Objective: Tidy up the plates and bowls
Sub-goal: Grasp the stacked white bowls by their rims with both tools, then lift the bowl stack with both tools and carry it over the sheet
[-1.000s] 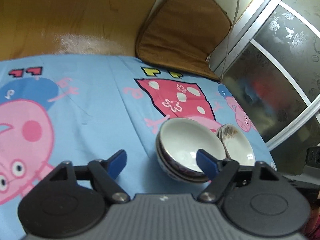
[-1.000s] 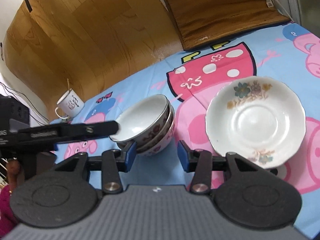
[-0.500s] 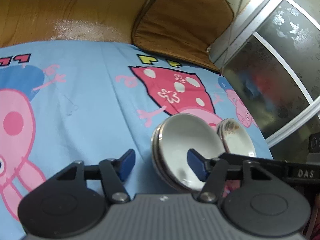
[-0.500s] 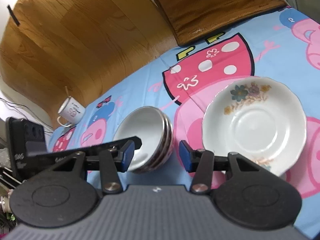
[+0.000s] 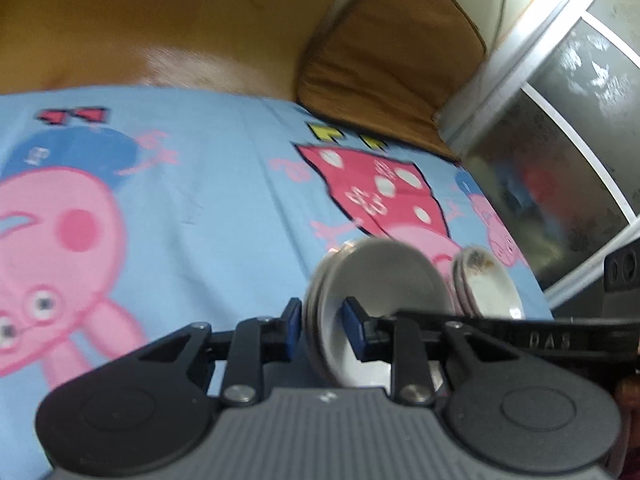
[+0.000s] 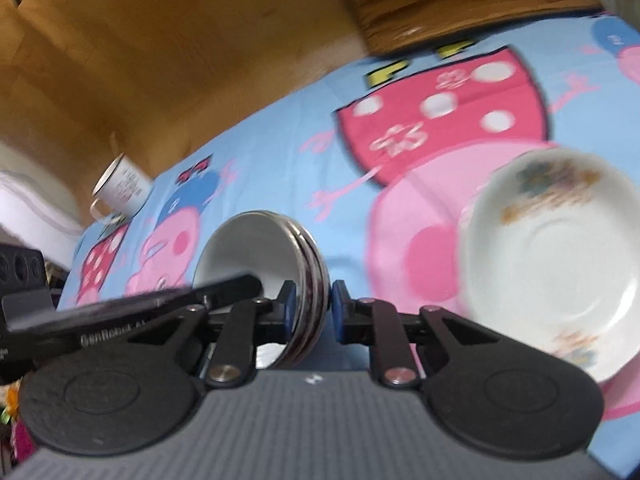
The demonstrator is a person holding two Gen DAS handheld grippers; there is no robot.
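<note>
A stack of nested white bowls (image 5: 380,292) with dark patterned rims stands tilted on its side on the blue cartoon cloth. My left gripper (image 5: 320,330) is shut on the stack's near rim, one finger inside and one outside. My right gripper (image 6: 312,308) is shut on the opposite rim of the same stack of bowls (image 6: 276,256). A white floral plate (image 6: 560,256) lies just right of the stack; in the left wrist view the plate (image 5: 488,288) shows behind the bowls.
A white enamel mug (image 6: 120,192) stands at the cloth's far left edge. A brown cushion (image 5: 392,64) leans at the back by a glass door frame (image 5: 540,92). A wooden floor (image 6: 160,40) lies beyond the cloth.
Both grippers have closed from open onto the bowl stack's rims. The stack has tipped from nearly flat onto its side.
</note>
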